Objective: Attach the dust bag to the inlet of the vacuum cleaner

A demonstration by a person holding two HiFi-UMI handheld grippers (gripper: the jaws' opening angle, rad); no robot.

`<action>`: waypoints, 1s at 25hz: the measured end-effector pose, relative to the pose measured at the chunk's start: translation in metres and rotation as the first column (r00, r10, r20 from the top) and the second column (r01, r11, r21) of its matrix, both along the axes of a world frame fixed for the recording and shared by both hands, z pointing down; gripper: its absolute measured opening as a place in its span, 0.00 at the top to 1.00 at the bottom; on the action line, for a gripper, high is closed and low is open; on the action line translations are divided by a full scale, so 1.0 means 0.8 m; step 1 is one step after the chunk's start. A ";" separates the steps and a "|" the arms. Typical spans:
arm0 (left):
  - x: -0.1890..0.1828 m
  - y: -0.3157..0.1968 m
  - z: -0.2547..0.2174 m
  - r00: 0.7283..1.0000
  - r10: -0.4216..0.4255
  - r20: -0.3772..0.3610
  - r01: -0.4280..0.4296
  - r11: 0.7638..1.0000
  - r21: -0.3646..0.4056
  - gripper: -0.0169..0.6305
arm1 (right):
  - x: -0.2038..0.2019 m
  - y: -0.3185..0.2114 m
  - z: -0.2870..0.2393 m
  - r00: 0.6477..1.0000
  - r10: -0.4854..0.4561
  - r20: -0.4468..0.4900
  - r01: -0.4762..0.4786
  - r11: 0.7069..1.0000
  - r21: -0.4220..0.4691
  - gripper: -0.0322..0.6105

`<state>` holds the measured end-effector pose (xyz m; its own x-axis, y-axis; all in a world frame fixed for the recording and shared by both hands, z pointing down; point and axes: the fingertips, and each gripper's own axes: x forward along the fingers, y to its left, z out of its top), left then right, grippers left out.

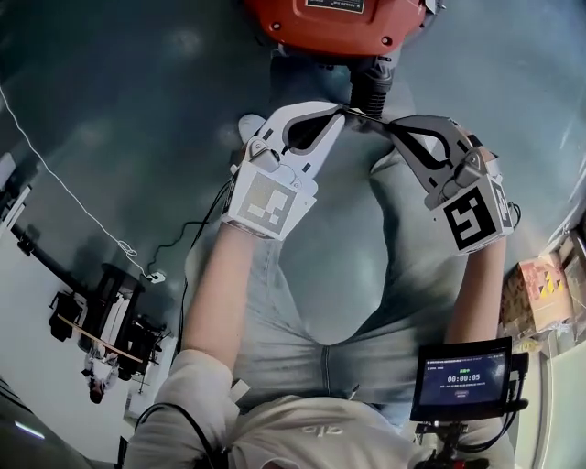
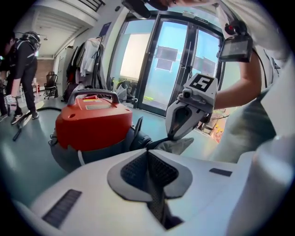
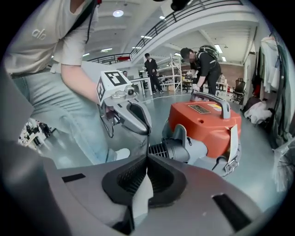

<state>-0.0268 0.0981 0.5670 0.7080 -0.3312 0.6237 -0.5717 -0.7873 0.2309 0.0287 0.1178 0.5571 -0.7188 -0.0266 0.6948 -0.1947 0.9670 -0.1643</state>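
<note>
- The left tool (image 1: pixel 337 114) is closed on a dark edge of the dust bag (image 2: pixel 179 145).
- The right tool (image 1: pixel 392 125) is clamped on a pale edge of the bag, its tip near the left tool's.
- The bag hangs between them, just short of the black inlet (image 1: pixel 371 87).
- The red vacuum cleaner (image 1: pixel 339 23) stands on the floor at 12 o'clock.

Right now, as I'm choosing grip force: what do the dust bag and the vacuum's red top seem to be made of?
The dust bag looks like thin grey fabric, possibly non-woven, with a matte finish; it creases and sags softly. The red top is probably moulded plastic with a smooth semi-gloss finish; it has soft highlights and rounded edges.
</note>
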 end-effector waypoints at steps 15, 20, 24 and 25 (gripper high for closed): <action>0.004 -0.010 0.002 0.954 0.255 -0.155 -0.258 0.966 0.000 0.95 | 0.001 -0.005 0.001 0.994 -0.063 0.085 0.065 0.998 -0.015 0.92; 0.001 -0.002 0.007 0.946 0.312 -0.093 -0.311 0.950 0.021 0.95 | -0.004 -0.003 0.004 0.993 -0.084 0.080 0.086 0.996 -0.024 0.92; -0.005 0.007 0.009 0.912 0.411 -0.005 -0.411 0.912 -0.005 0.82 | -0.008 -0.005 0.000 0.991 -0.115 0.070 0.115 0.993 0.007 0.93; -0.003 0.007 0.011 0.903 0.430 0.006 -0.430 0.903 -0.013 0.81 | -0.007 -0.007 0.001 0.991 -0.114 0.064 0.113 0.993 0.014 0.93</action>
<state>-0.0289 0.1041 0.5760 0.7746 0.0116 0.6323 -0.1799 -0.9545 0.2378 0.0232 0.1122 0.5576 -0.7610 0.0504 0.6468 -0.0730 0.9840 -0.1626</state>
